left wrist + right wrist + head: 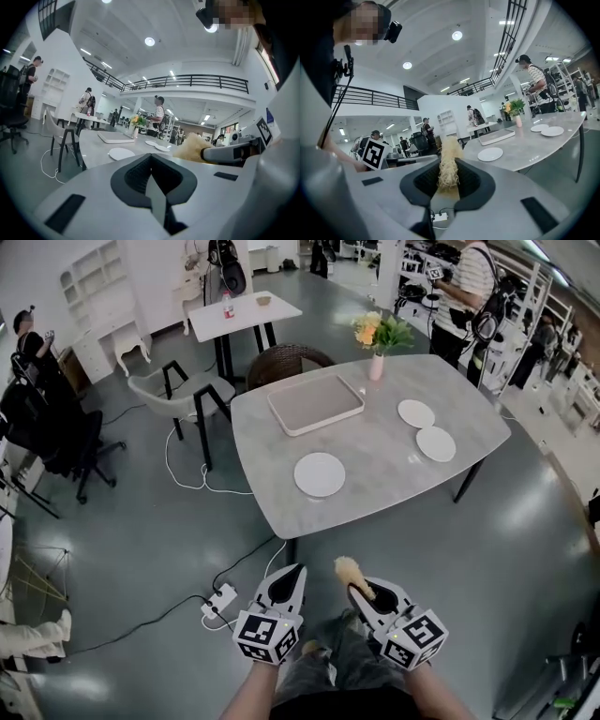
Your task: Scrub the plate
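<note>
A grey table (375, 456) carries three white plates. The nearest plate (320, 473) lies close to the table's front edge, and it also shows as a plate (121, 153) and a plate (490, 153) in the two gripper views. My left gripper (292, 570) is shut with nothing in it and hangs over the floor short of the table. Beside it, my right gripper (354, 581) is shut on a pale yellow fibrous scrubber (351, 573), whose tuft (449, 164) sticks out past the jaws. Both grippers point toward the table.
A beige tray (315, 403) and a pink vase with flowers (378, 337) stand at the table's far side, two more plates (427, 430) at its right. A power strip with cables (217, 604) lies on the floor. Chairs stand behind the table. A person (466, 292) stands at the back right.
</note>
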`<action>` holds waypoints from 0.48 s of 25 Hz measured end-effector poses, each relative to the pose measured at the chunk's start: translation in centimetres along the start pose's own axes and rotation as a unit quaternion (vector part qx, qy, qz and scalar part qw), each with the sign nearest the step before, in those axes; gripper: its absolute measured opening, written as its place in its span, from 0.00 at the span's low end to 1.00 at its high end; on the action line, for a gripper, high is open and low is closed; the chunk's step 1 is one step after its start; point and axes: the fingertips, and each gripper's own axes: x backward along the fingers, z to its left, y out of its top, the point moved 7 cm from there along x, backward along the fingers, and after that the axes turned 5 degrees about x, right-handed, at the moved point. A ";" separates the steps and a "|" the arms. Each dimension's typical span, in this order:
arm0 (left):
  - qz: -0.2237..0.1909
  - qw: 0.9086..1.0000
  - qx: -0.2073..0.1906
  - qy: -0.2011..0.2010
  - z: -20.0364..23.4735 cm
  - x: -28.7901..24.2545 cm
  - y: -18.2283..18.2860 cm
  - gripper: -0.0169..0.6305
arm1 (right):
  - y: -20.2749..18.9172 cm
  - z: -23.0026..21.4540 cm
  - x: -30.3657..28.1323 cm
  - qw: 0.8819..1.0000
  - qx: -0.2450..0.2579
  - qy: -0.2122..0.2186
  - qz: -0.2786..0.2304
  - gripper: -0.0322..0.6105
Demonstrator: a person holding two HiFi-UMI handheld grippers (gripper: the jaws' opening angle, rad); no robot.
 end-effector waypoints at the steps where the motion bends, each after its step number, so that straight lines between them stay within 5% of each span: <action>1: 0.001 1.000 0.002 0.000 0.3 -0.4 0.0 0.03 | 0.1 -0.4 -0.5 1.000 -0.001 0.002 0.001 0.16; 12: 0.002 1.000 -0.003 0.015 3.8 -7.9 2.1 0.03 | 3.0 -6.2 -10.2 0.996 0.033 0.086 0.014 0.16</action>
